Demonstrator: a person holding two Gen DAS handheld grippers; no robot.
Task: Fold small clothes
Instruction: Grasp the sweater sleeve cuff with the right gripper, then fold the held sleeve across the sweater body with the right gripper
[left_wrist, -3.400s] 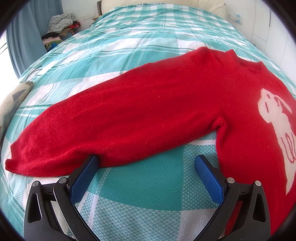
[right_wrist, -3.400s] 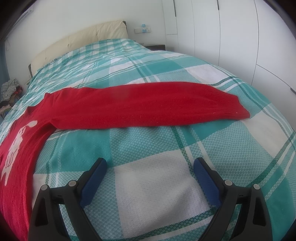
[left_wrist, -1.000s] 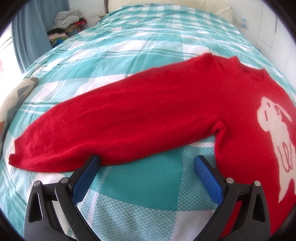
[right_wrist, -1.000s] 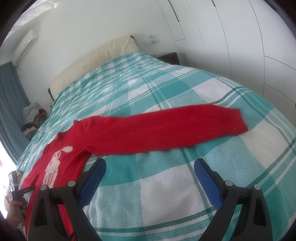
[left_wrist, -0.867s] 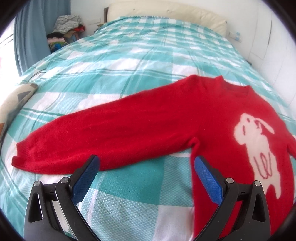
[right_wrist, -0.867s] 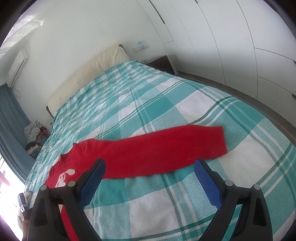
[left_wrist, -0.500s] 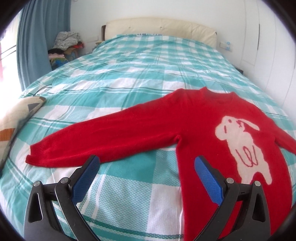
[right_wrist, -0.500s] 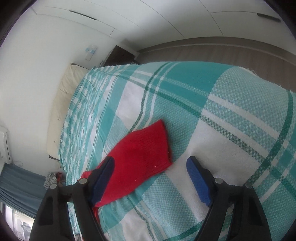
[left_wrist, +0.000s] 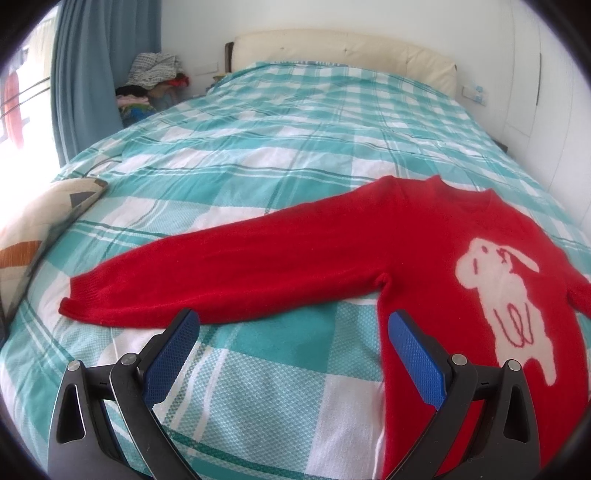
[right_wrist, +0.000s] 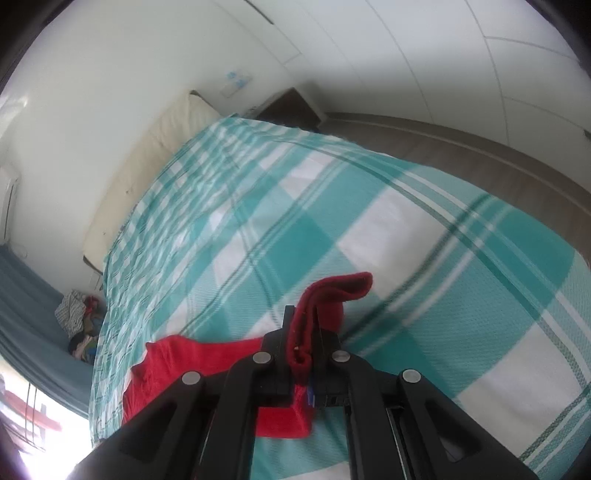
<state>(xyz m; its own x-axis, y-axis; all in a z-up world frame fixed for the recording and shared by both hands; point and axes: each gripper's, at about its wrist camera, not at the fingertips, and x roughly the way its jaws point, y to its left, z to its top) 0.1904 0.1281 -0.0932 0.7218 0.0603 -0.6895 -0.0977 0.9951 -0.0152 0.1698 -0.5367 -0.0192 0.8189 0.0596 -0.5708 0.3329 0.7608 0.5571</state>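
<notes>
A red sweater (left_wrist: 369, 243) with a white rabbit on its chest lies flat on the teal plaid bedspread (left_wrist: 280, 147). One sleeve reaches toward the left in the left wrist view, its cuff (left_wrist: 74, 302) near the bed's left side. My left gripper (left_wrist: 291, 339) hovers open just in front of that sleeve's lower edge, nothing between its blue pads (left_wrist: 173, 350). In the right wrist view my right gripper (right_wrist: 306, 332) is shut on the cuff of the other sleeve (right_wrist: 332, 295), which is lifted off the bedspread (right_wrist: 406, 229) and bunched between the jaws.
A patterned cushion (left_wrist: 33, 229) lies at the bed's left edge. A pile of clothes (left_wrist: 155, 74) sits beside the blue curtain (left_wrist: 103, 66) at the head of the bed. White wardrobe doors (right_wrist: 461, 55) and wooden floor (right_wrist: 480, 158) run along the right side.
My right gripper swung over to the right sleeve's cuff, closed on it and lifted it. My left gripper pulled back and up, so more of the sweater shows.
</notes>
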